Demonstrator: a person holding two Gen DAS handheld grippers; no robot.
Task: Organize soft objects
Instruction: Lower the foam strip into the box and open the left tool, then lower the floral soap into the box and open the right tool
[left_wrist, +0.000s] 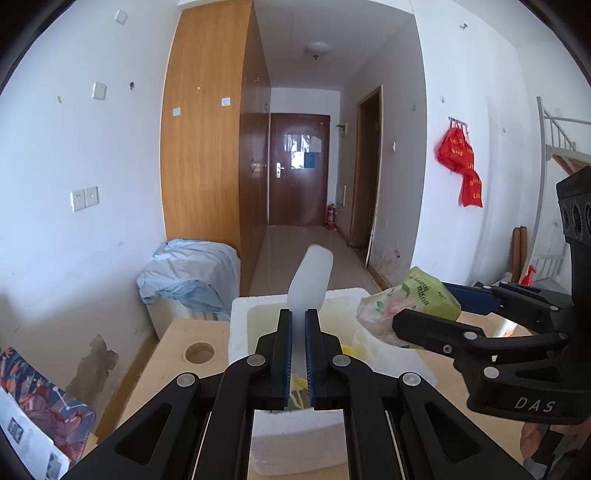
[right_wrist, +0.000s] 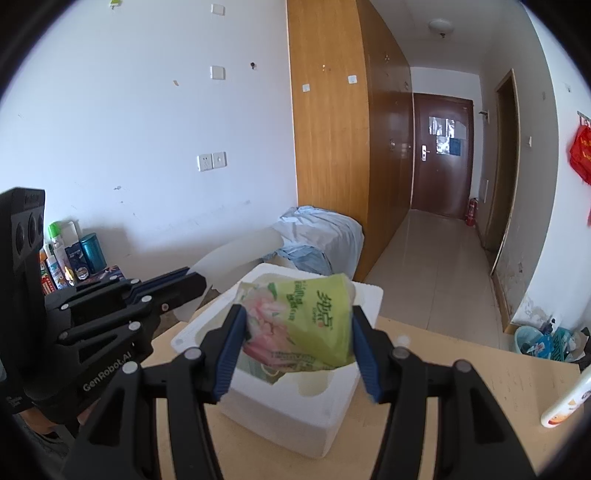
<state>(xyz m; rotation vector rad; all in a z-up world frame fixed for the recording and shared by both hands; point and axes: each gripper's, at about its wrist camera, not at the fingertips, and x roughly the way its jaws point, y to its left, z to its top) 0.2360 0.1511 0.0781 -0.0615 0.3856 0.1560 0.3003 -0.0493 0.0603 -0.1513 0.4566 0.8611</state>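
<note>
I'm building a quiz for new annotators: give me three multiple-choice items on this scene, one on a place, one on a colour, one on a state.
1. Where is the white foam box?
A. on the pale wooden table
B. on the floor
C. on the blue bedding

2. What is the main colour of the soft plastic tissue pack?
A. red
B. green
C. black

3. What state is the left gripper in?
A. wide open and empty
B. shut on the thin white foam sheet
C. shut on a bottle

Key: 1 A, the box rests on the tabletop. 2 B, its wrapper is mostly green, with a pink flower. 3 B, the pads pinch the sheet, which sticks out past them; the right gripper holds the pack.
</note>
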